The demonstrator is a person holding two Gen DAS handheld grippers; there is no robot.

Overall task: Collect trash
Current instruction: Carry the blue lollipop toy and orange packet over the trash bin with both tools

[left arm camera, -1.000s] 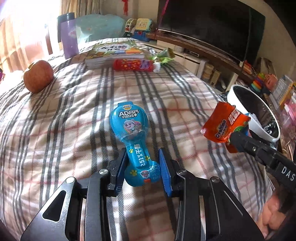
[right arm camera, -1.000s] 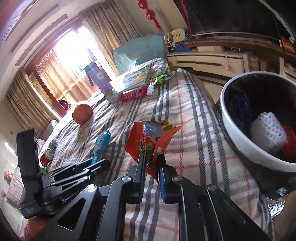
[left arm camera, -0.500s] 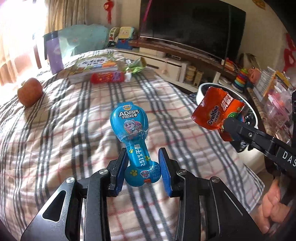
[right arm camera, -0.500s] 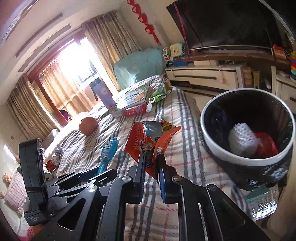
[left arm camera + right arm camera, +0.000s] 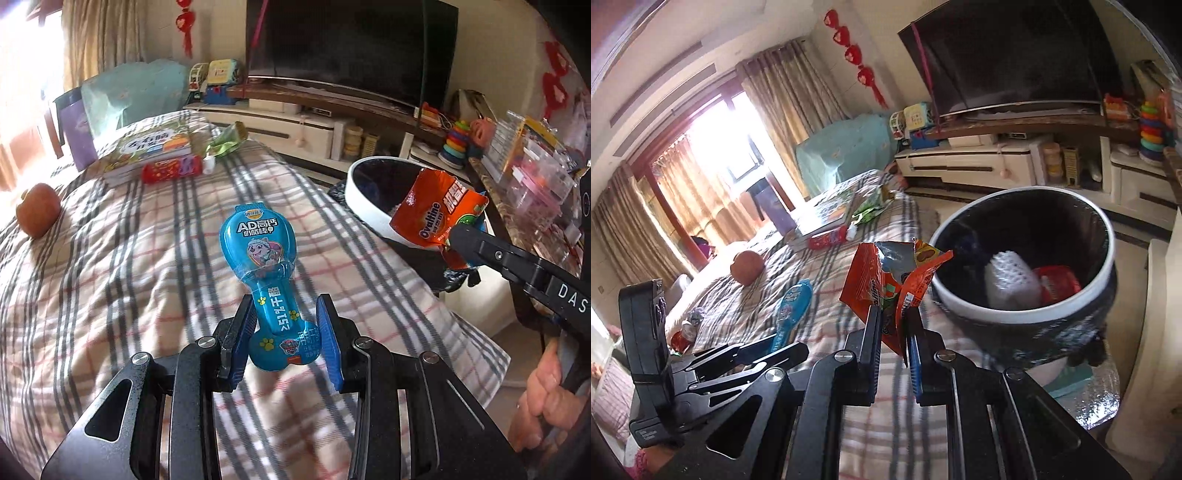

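With my left gripper [image 5: 284, 332] pinching the blue cheese-stick wrapper [image 5: 264, 269] and my right gripper [image 5: 892, 334] clamping the orange Ovaltine packet [image 5: 886, 280] above the bed [image 5: 129, 258], the bin [image 5: 1027, 314] at two o'clock could be missed, since light wrappers flutter sideways.

Left gripper [image 5: 286, 338] showing black angular metal arms, blue finger pads [image 5: 328, 343], silver round screws, right gripper [image 5: 892, 332] wearing white "DAS" lettering along its black arm, bare hand [image 5: 543, 402] showing
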